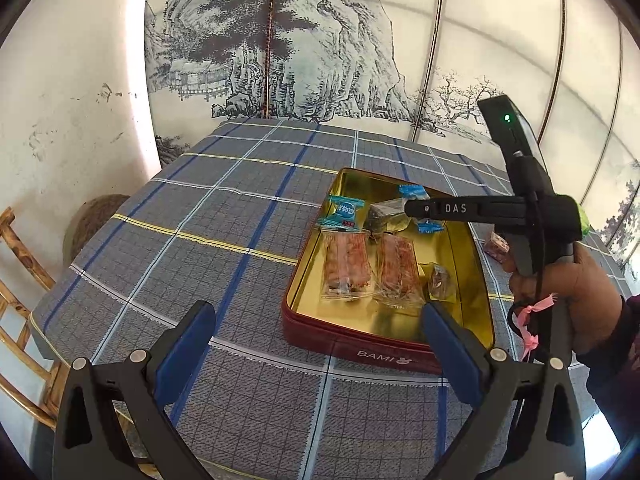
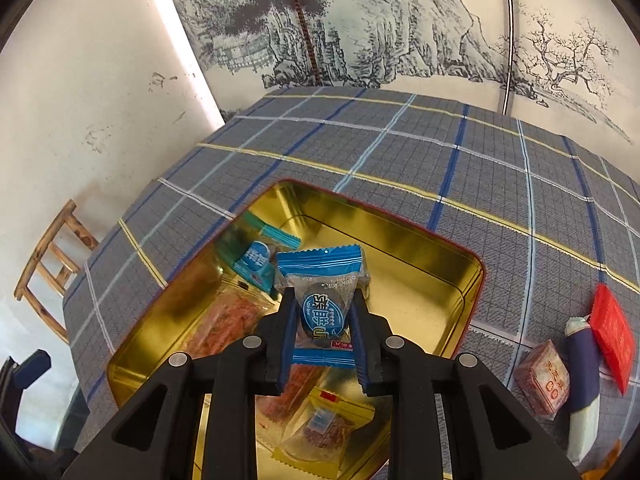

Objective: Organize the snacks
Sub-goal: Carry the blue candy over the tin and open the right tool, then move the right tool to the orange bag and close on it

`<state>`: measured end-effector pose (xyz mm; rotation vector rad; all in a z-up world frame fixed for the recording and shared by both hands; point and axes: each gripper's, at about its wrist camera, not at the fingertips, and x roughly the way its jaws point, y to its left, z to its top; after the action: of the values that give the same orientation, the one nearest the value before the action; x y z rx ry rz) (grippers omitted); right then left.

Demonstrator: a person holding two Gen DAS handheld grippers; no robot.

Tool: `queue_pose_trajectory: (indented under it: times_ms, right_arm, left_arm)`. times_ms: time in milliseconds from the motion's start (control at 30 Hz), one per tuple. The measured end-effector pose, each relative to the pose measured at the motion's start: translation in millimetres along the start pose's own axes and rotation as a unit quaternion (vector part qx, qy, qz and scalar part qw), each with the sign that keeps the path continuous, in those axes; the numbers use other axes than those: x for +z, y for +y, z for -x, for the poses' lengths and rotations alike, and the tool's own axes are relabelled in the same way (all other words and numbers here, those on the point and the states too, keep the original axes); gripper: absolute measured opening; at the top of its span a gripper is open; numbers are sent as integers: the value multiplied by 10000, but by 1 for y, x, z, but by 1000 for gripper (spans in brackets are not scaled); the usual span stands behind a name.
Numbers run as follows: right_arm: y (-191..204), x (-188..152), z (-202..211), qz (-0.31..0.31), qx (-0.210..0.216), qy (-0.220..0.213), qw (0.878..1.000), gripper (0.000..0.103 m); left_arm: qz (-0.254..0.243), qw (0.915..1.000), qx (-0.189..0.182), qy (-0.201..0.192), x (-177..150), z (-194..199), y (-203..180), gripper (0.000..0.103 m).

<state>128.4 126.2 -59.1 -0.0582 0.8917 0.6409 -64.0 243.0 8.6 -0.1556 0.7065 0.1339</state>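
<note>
Now your right gripper (image 2: 323, 322) has its jaws clamped on a blue-wrapped candy (image 2: 320, 304), directly above the gold-lined red tin (image 2: 460, 276). Lower, then release it. Your left gripper (image 1: 316, 344) waits nearby, jaws apart.

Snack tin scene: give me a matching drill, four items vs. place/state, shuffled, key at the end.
Items:
1. blue candy
2. red packet
3. left gripper
4. two orange snack packs

Place/state:
A. open, holding nothing
B. lying flat inside the gold tin
C. on the plaid tablecloth, outside the tin
D. pinched in the right gripper above the tin

Pairs: 1-D, 2-C, 3-A, 4-B
</note>
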Motion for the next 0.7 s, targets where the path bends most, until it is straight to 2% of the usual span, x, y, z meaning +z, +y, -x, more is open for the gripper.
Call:
queue_pose_trajectory:
  times_ms: [167,233,333,533,700]
  right_arm:
    - [5,-1,6,36,221,-111,9997,30]
    - [5,-1,7,30,250,-115,9996,38]
    - [2,-1,10,-24,281,-155,9995,43]
    - [-1,-6,25,-50,390,-306,9988,45]
    - [-12,-29,53,-91,397,-590,9974,47]
  left_arm:
    - [-39,10000,-21,50,-2,0,-5,101]
    - [-76,9999,-5,79,-2,-1,-7,101]
    - [-117,9999,7,69,-2,0,-10,101]
    - [-203,9998,24,63,-1,1,-17,101]
    - [-320,9995,29,62,0,4,-25,101]
